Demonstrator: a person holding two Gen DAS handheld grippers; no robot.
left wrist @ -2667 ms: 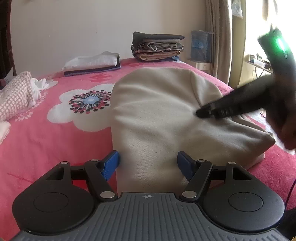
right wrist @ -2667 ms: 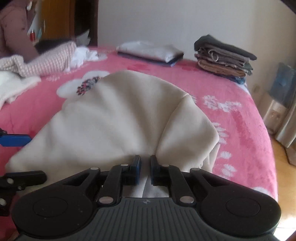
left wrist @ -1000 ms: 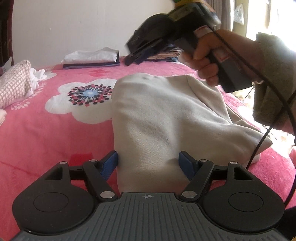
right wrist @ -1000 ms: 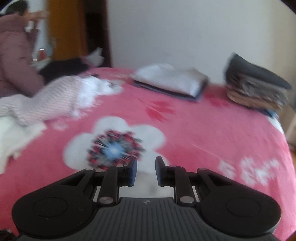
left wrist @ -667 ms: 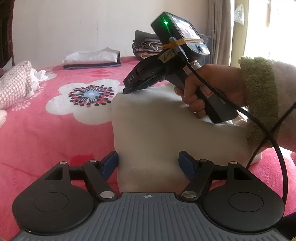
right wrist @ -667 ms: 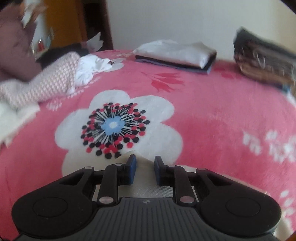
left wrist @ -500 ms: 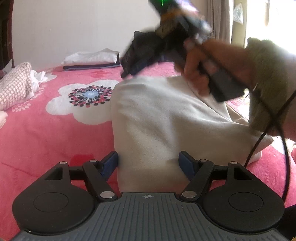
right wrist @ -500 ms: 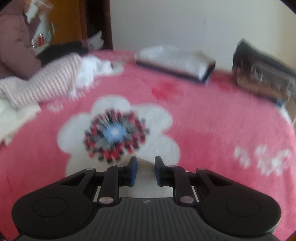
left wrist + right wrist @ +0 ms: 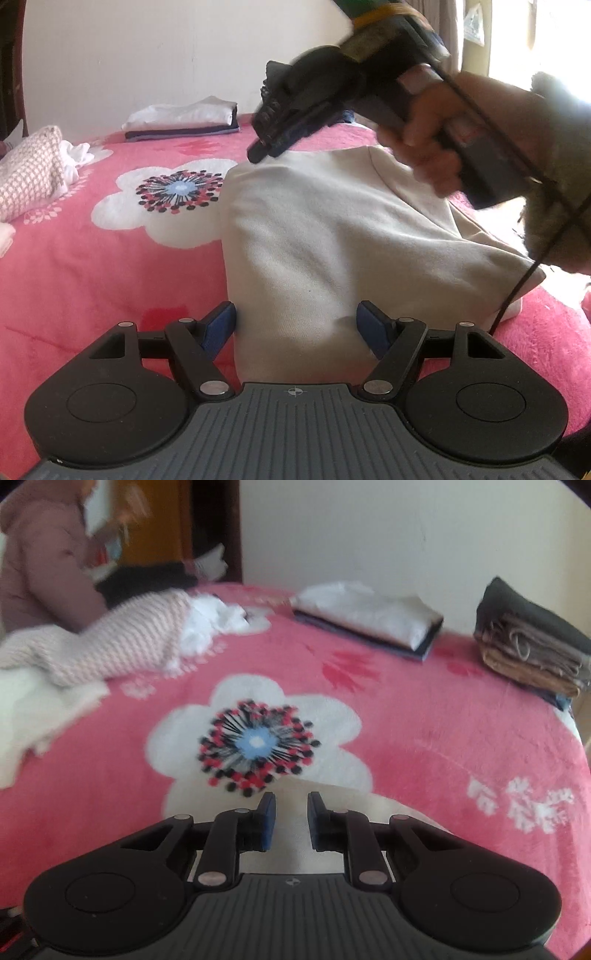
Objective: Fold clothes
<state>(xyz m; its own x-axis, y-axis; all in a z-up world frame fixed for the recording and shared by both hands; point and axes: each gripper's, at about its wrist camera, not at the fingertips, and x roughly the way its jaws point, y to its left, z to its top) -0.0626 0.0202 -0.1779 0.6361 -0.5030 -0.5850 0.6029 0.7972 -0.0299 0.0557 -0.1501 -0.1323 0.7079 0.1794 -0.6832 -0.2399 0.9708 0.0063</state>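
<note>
A beige garment [image 9: 332,236] lies folded on the pink flowered bedspread [image 9: 92,266]. My left gripper [image 9: 297,321] is open and low over the garment's near end, one blue finger at each side of the cloth without pinching it. In the left wrist view a hand [image 9: 428,147] holds my right gripper [image 9: 260,153] in the air above the garment's far left corner. In the right wrist view the right gripper [image 9: 291,819] has its pads slightly apart with nothing between them, and the beige garment's edge [image 9: 354,797] shows just below.
A white and navy folded stack [image 9: 369,627] and a brown and grey stack [image 9: 532,653] sit at the bed's far side. A pink checked pile [image 9: 129,646] lies at the left. A person in a pink jacket [image 9: 40,565] stands beyond it. The bed's edge drops off at the right.
The right gripper let go of the beige cloth, rose and swung over to the garment's far edge. The left gripper stayed where it was, open.
</note>
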